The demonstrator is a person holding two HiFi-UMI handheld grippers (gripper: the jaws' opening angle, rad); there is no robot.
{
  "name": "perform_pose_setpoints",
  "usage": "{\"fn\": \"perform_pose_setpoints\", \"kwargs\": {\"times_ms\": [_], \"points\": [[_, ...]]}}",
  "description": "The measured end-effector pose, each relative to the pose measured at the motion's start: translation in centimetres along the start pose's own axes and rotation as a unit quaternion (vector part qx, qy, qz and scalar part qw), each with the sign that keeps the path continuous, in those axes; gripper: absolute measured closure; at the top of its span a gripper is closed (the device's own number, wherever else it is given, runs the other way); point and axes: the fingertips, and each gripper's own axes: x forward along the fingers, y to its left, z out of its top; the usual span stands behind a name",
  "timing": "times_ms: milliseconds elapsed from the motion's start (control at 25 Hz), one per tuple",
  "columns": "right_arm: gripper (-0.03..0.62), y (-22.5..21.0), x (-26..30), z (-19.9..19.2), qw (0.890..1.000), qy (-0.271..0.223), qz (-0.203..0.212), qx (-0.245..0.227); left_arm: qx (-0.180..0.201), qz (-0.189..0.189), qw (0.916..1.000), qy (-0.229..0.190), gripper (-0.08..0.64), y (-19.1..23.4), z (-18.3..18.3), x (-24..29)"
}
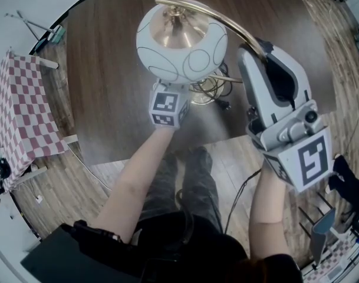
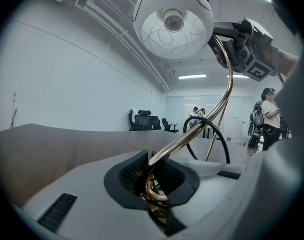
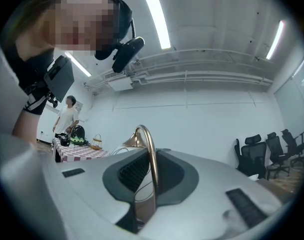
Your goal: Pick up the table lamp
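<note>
Lamp is at the top middle of the head view, over the dark table. Its round shade hides most of the base, so I can't tell if it touches the table. My left claw is clamped on the gold stem low down. My right claw is partly apart around the stem's upper curve. A gap shows, so it has no hold.

The lamp is at twelve o'clock above the dark table, the left gripper beneath its white shade, the right gripper at two o'clock by its brass arm.
</note>
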Motion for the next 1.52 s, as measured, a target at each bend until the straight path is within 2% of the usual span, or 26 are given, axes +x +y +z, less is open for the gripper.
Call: {"fn": "perform_pose_setpoints", "kwargs": {"times_ms": [400,720,1520], "points": [[0.566,-0.1,0.3,-0.5,1.000,0.003,0.008,0.028,-0.006,-0.002,1.0000,0.002,0.537,0.0,-0.3,0.1],[0.572,0.0,0.2,-0.2,0.999,-0.011,0.019,0.048,0.003,0.008,1.0000,0.004,0.540,0.2,-0.1,0.1],[0.574,0.5,-0.3,1.2,0.998,-0.022,0.029,0.055,0.011,0.011,0.9998,0.009,0.545,-0.2,1.0,-0.5]]}}
